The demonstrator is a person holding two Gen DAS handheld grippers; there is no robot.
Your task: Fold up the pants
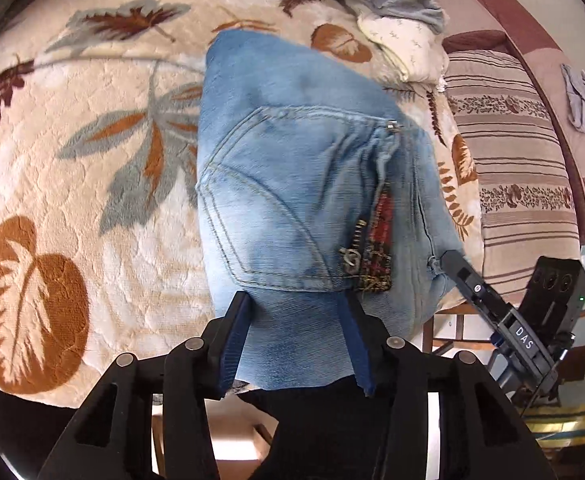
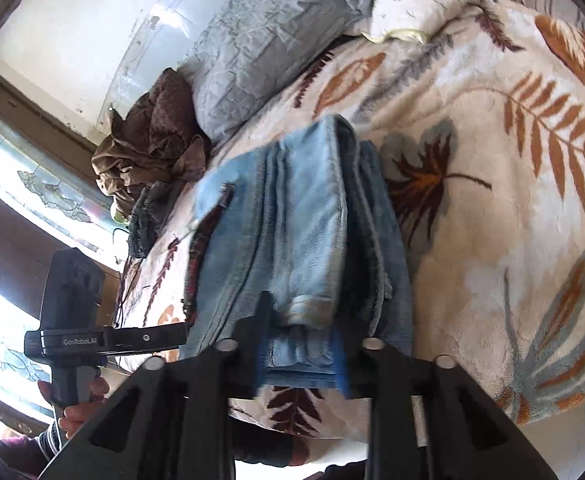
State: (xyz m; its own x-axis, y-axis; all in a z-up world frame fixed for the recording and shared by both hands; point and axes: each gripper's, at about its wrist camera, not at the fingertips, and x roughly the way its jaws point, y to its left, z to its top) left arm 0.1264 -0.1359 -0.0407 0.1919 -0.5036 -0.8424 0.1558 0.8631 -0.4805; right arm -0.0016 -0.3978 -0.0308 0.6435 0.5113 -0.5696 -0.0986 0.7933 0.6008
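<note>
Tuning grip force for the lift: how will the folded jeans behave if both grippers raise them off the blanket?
Likely floppy: the jeans drape and crease around the left gripper. Probably heavyish for cloth, since the right gripper clamps a thick stack of denim layers. Unsupported middle may sag and loose layers could slip apart; the plush blanket should add some drag.

Matte black plastic left gripper (image 1: 296,336) fitted with ribbed blue pads, silver round screws seen on its linkage, matching black right gripper (image 2: 302,344), white "DAS" lettering printed, striped knit cuff (image 2: 50,444) worn.
</note>
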